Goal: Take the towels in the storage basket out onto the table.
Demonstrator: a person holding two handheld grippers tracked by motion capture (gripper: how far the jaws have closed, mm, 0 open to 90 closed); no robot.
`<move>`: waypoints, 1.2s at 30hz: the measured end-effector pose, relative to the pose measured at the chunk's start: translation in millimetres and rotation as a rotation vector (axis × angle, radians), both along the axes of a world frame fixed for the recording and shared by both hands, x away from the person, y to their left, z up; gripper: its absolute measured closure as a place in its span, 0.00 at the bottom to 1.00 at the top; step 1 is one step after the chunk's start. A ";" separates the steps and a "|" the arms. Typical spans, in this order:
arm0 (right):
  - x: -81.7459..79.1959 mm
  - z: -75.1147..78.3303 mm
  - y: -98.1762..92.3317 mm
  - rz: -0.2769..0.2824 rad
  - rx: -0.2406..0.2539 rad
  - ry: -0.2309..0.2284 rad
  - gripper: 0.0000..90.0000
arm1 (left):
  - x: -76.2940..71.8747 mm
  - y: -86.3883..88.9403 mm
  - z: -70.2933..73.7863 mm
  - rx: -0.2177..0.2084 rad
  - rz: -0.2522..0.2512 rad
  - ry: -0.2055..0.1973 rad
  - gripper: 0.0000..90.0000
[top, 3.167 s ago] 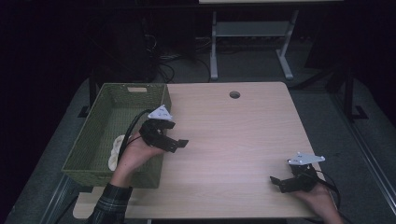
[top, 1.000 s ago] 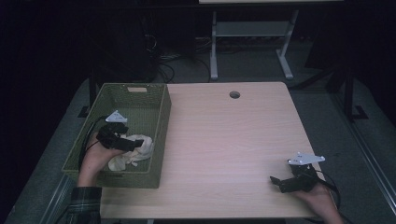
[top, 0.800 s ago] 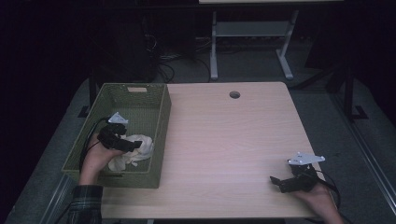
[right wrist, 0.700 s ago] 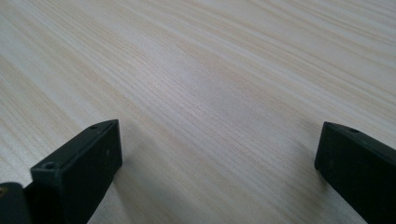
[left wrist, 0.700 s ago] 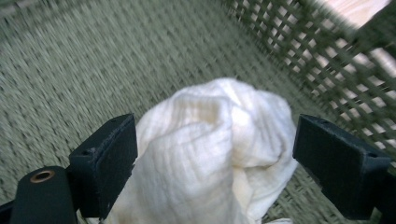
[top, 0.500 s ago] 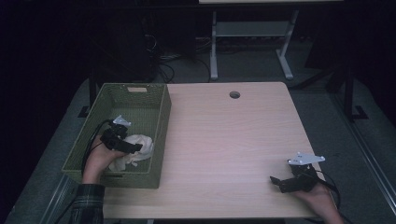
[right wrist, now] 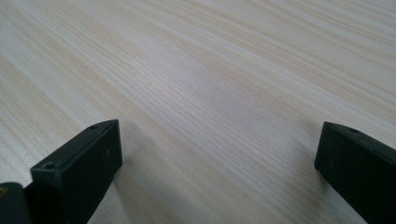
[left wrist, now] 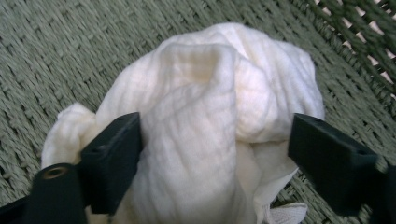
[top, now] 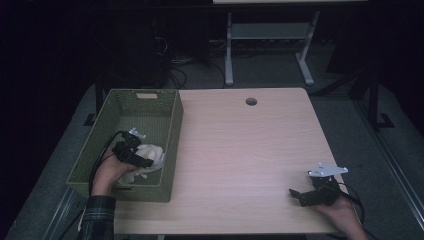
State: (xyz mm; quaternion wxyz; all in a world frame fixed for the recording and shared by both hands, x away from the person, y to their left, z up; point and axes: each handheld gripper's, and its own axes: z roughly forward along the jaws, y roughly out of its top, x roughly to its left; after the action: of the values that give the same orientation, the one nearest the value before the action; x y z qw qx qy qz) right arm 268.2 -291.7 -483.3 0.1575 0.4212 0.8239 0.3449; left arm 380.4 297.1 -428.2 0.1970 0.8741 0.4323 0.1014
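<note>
A crumpled white cloth (top: 145, 159) lies on the floor of the green woven basket (top: 165, 107), in the half of the basket nearer the person and close to the wall that faces the bare table (top: 250, 150). The left gripper (top: 142, 160) reaches down into the basket from the person's side, its cable looping over the near part of the basket. In the left gripper view the cloth (left wrist: 210, 116) bulges up between the two black jaws: one jaw lies against the cloth's folds, the other stands just beside its far edge with a sliver of basket weave (left wrist: 70, 56) showing past it. The jaws have just been closing a little, with the cloth between them, yet they stand wide and do not press it from both sides.

The right gripper (top: 299, 195) rests low over the table, well apart from the basket, near the table's edge on the person's side. In the right gripper view its jaws stand wide apart over pale wood grain (right wrist: 210, 93), nothing between them.
</note>
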 end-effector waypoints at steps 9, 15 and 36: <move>0.1 0.0 -0.1 0.002 0.000 -0.001 0.01 | -1.0 1.1 0.8 0.028 0.028 0.012 0.48; 0.4 0.0 -0.2 0.003 0.000 0.000 0.01 | -2.8 3.7 6.3 0.022 0.056 0.019 0.80; 0.5 0.0 -0.2 0.004 0.001 0.000 0.01 | -13.2 26.7 44.3 -0.312 0.076 -0.159 0.85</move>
State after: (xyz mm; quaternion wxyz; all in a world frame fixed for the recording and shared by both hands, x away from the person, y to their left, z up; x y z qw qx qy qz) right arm 268.7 -291.9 -483.3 0.1567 0.4196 0.8246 0.3455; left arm 367.2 323.8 -383.8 0.3599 0.8050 0.4587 0.1093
